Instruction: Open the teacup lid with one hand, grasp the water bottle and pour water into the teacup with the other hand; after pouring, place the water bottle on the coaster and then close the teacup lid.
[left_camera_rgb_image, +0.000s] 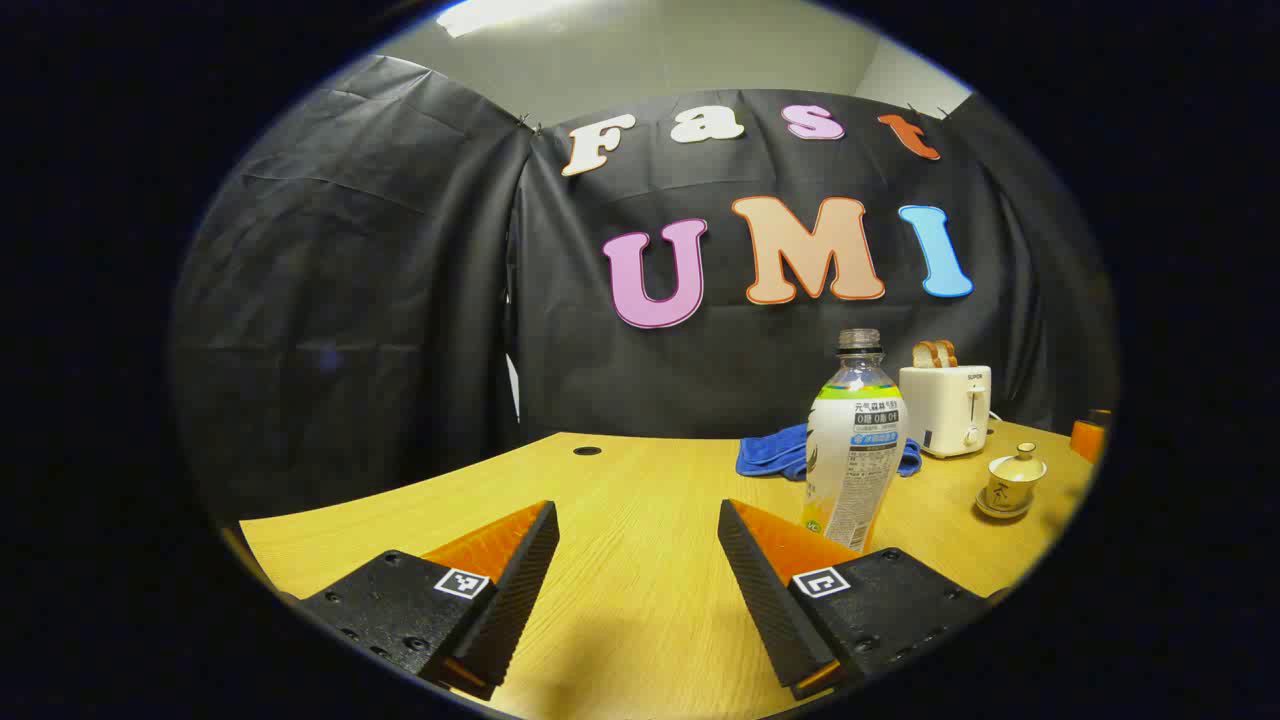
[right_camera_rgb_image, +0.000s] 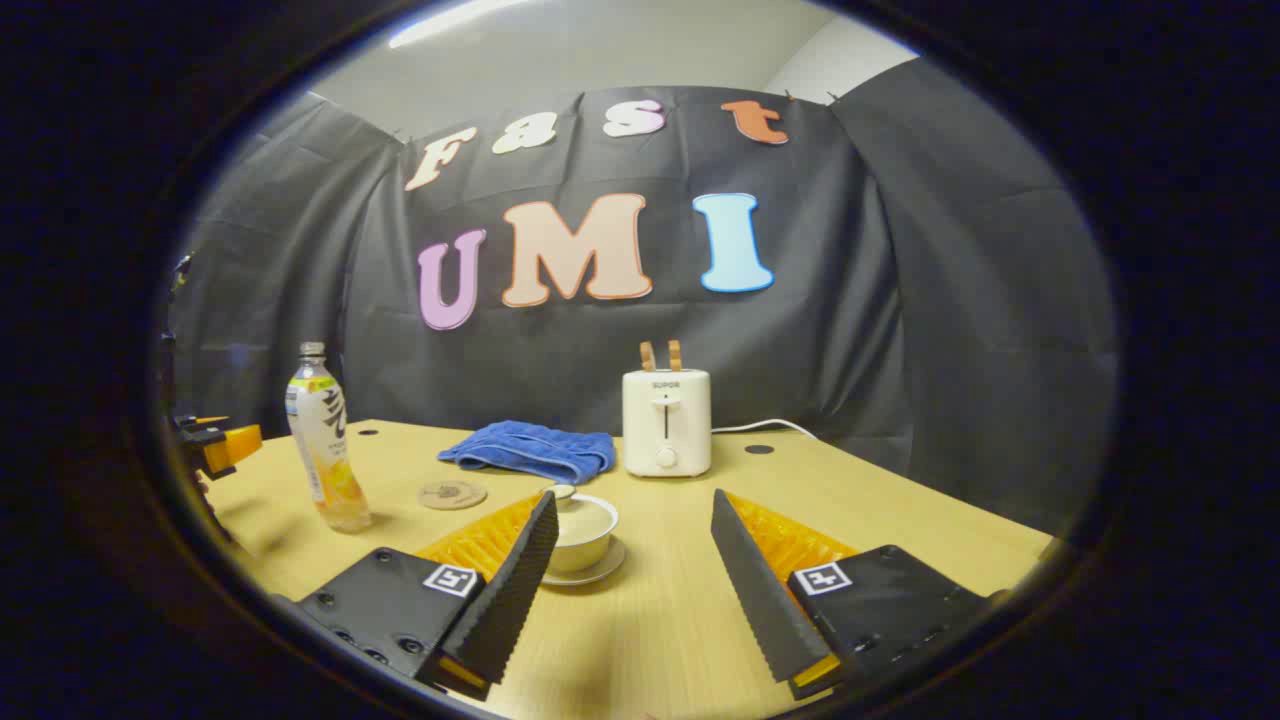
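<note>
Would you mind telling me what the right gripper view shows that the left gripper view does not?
The right gripper view adds the round coaster beside the water bottle, the white cable behind the toaster, and the left tongs at its left edge. The left gripper view adds an orange object at its far right edge, too cropped to identify. Both share the water bottle, blue towel, toaster with bread, lidded teacup and wooden table.
</note>
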